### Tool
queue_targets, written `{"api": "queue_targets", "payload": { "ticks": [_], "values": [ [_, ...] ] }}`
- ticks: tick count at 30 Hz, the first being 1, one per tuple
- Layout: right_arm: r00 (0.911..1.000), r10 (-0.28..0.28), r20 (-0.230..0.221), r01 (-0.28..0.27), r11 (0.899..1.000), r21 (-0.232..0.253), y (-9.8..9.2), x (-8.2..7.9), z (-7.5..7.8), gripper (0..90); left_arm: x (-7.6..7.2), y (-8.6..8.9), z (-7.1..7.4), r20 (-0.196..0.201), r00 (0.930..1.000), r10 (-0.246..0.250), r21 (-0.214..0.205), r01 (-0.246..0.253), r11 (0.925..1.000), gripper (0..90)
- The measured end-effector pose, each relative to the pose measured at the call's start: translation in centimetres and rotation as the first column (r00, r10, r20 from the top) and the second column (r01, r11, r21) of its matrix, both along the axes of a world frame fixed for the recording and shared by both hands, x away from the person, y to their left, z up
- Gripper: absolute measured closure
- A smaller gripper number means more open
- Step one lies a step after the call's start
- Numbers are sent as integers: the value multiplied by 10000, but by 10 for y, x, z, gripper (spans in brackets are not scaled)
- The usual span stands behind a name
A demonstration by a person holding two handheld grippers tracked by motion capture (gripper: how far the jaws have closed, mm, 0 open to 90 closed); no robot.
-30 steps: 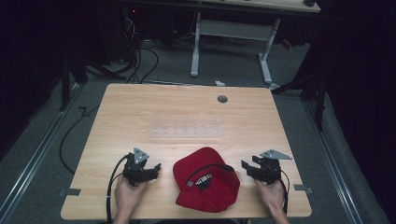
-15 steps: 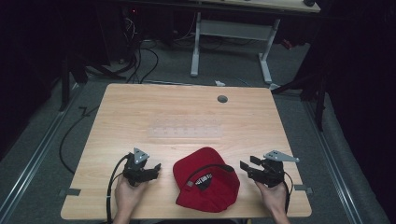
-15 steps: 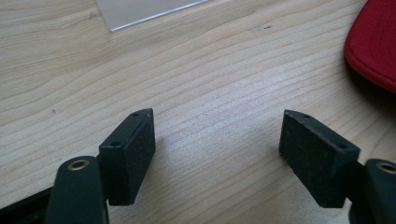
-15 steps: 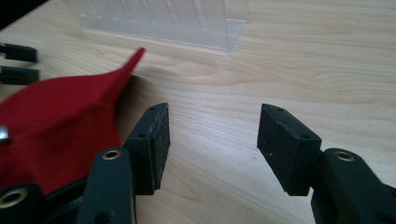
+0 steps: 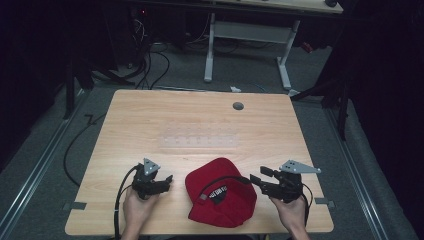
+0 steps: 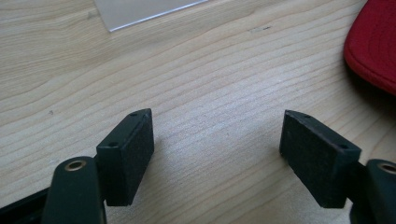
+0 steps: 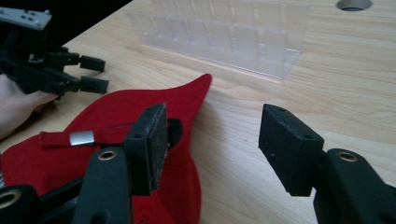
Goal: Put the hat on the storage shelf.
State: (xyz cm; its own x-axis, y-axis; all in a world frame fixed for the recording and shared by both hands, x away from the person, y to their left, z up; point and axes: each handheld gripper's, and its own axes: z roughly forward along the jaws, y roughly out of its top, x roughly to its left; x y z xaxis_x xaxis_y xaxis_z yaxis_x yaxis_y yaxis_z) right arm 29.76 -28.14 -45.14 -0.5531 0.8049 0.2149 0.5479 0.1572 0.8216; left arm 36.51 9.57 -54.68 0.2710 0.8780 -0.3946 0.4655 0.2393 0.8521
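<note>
Soft red cap (image 5: 222,192) on woodgrain table (image 5: 150,120).

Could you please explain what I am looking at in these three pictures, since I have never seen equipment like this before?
There is no robot here. A person sits at a wooden table and holds a tool in each hand: the left hand-held gripper and the right hand-held gripper, each with two black jaws. One picture is taken from a camera above the table. The other two come from small cameras riding on each gripper, looking out along its jaws. On the table lie a red cap, between the two grippers, and a clear plastic rack beyond it. A round hole sits near the far edge. Both grippers have their jaws apart and hold nothing.
</note>
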Motion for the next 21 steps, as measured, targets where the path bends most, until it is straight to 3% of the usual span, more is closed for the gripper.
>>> {"api": "queue_targets", "payload": {
  "ticks": [9,21],
  "values": [
    [9974,692,-214,-700,9968,-387,19,2,-3,414,0,0,0,2,10000,4,-6,-4,10000,265],
    [9930,986,-648,-1029,9925,-659,32,11,-21,414,0,0,0,-1,10000,1,-3,-1,10000,265]
  ]
}}
